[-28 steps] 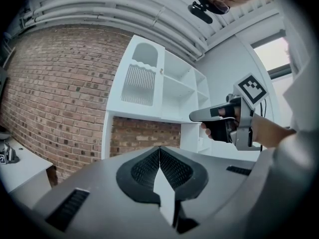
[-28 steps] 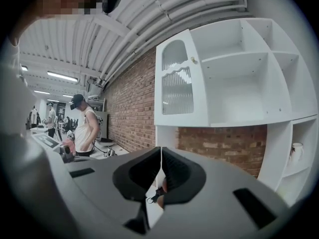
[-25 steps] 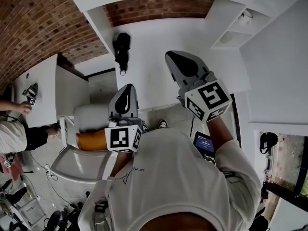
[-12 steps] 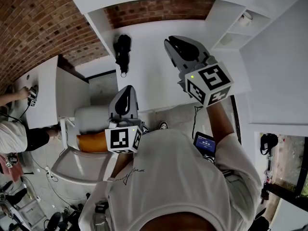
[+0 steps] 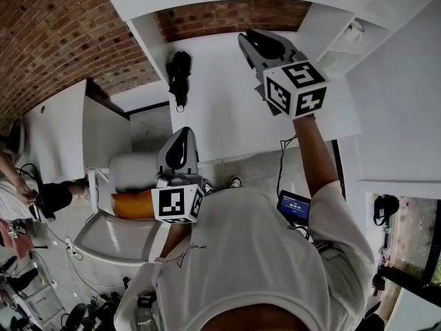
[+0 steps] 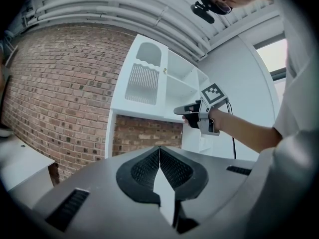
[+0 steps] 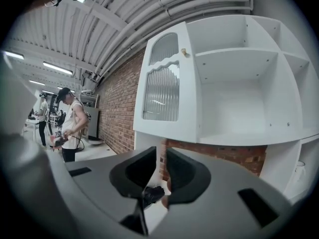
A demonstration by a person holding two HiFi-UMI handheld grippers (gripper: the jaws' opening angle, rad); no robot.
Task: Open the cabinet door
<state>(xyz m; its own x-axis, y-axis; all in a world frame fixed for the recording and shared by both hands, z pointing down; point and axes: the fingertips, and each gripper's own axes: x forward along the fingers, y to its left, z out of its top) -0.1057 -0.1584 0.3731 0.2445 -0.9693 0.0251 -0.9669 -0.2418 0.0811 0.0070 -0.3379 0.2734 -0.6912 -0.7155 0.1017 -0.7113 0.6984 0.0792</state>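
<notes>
A white wall cabinet has a door (image 7: 164,91) with ribbed glass and a small knob (image 7: 183,51) at its upper right edge. Bare white shelves (image 7: 239,96) lie to the door's right. I cannot tell whether the door is ajar. My right gripper (image 7: 161,156) is raised level toward the cabinet, below the door and short of it. Its jaws have just been opening; a narrow gap shows with nothing in it. The left gripper view shows the door (image 6: 143,78) and my right gripper (image 6: 180,111) under it. My left gripper (image 5: 180,138) stays low by my body, shut and empty.
A white worktop (image 5: 227,116) runs under the cabinet, with a black object (image 5: 179,71) on it and a brick wall (image 5: 62,40) behind. A person (image 7: 70,121) stands far left. An orange item (image 5: 131,204) and a white chair (image 5: 110,236) sit at lower left.
My right gripper has moved up and away from me toward the cabinet, and its jaws have parted. The left gripper has kept still. The person at the left has shifted.
</notes>
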